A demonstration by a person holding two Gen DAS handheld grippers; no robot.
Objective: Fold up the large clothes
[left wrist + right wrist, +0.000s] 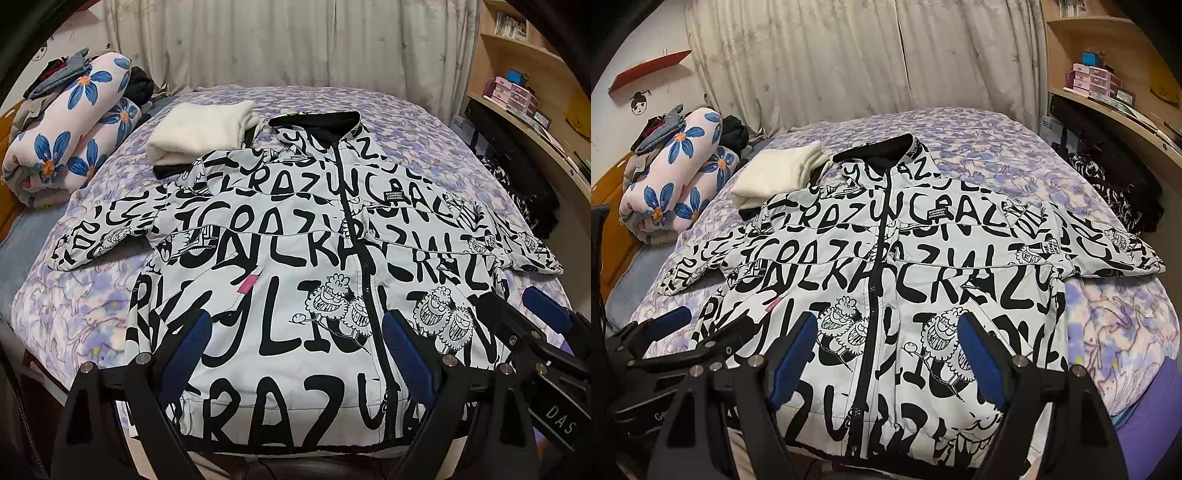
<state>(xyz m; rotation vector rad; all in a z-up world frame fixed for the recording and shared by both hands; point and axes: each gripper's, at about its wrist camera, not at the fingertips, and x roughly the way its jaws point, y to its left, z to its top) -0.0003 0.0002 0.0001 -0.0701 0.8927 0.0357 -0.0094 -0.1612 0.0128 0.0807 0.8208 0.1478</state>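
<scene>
A large white jacket (295, 236) lay spread flat, front up, across the middle of a bed (74, 306) covered in a purple-and-blue floral sheet, collar toward 12 o'clock and hem toward 6 o'clock, both sleeves extended to 3 and 9 o'clock. The fabric was smooth and lightly padded, printed all over with heavy black hand-drawn lettering reading "CRAZY" in repeats, together with grinning fluffy cartoon figures. A small black chest label (395, 195) carried white text, apparently "BURESRPY LONDNO ENGANDL". A black zip (351, 229) ran down the centre, the collar lining (317, 123) was black, and a pink tab (246, 285) showed at a pocket. The left gripper (295, 350) hovered over the lower hem area with its blue-padded fingers (184, 354) set wide apart, clamped on nothing. The right gripper (888, 354) was likewise spread apart over the lower front, gripping nothing; the letters "DAS" were legible on its body in the left wrist view. At 11 o'clock of the jacket sat a folded cream fleece garment (199, 129), and beyond it a rolled quilt (70, 140) with blue flowers. Pale curtains (868, 66) hung at 12 o'clock; wooden shelving (1108, 74) stood at 2 o'clock.
</scene>
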